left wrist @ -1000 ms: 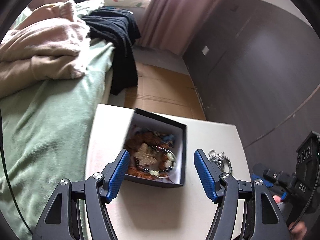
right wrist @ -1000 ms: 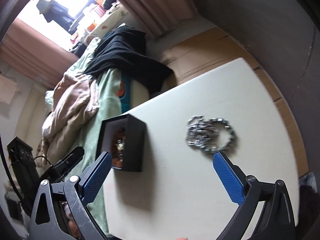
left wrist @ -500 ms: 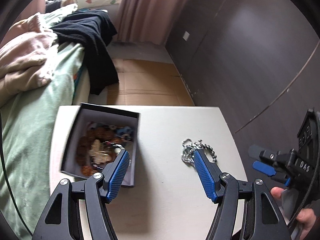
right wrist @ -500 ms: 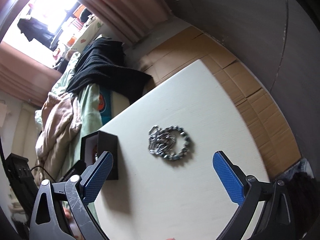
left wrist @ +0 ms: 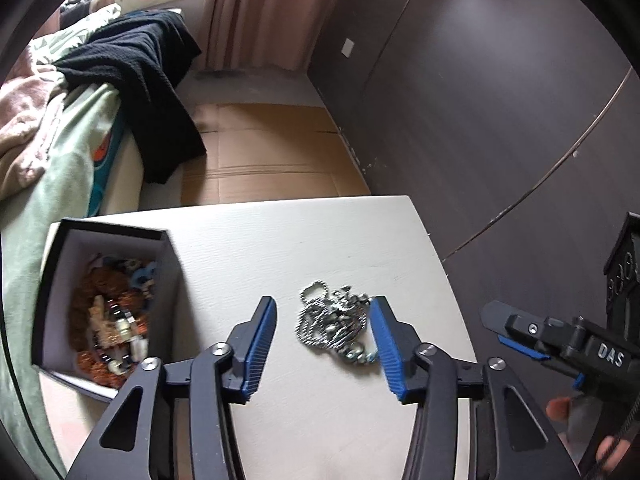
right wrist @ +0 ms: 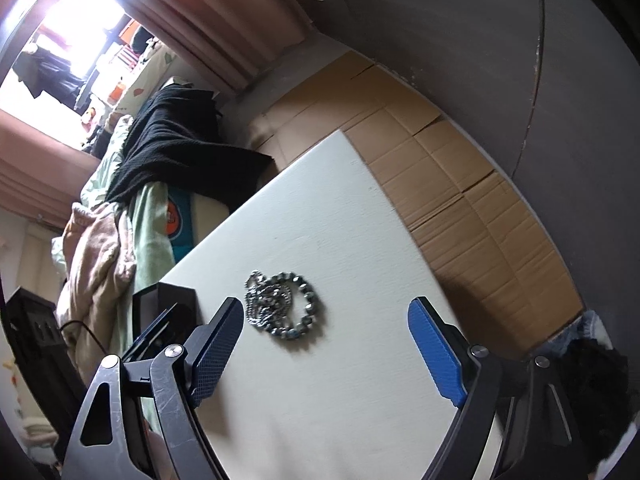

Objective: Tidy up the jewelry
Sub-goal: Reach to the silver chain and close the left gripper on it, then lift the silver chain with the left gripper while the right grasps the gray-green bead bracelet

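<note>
A tangle of silver chains (left wrist: 335, 326) lies on the white table (left wrist: 280, 240). My left gripper (left wrist: 323, 320) hangs over it with the pile between its blue pads; the jaws are closing and the pads are not pressing on it. To the left stands a black jewelry box (left wrist: 104, 304) lined white, holding several beaded and brown pieces. In the right wrist view the same silver chains (right wrist: 280, 308) lie ahead of my right gripper (right wrist: 324, 316). Its jaws are closing with nothing between them. The box (right wrist: 164, 304) shows at its left, partly hidden by the left gripper.
A bed with a green sheet (left wrist: 60, 168), pink blanket and black garment (left wrist: 148, 92) borders the table's left. Flattened cardboard (left wrist: 264, 164) covers the floor beyond the table. A dark wall (left wrist: 480, 100) rises on the right. A person's fingers (left wrist: 560, 408) hold the right gripper's handle.
The left gripper has swung right from over the box to over the silver chains and narrowed its jaws. The right gripper has shifted too, its jaws narrowing; the chains now lie ahead of its left finger.
</note>
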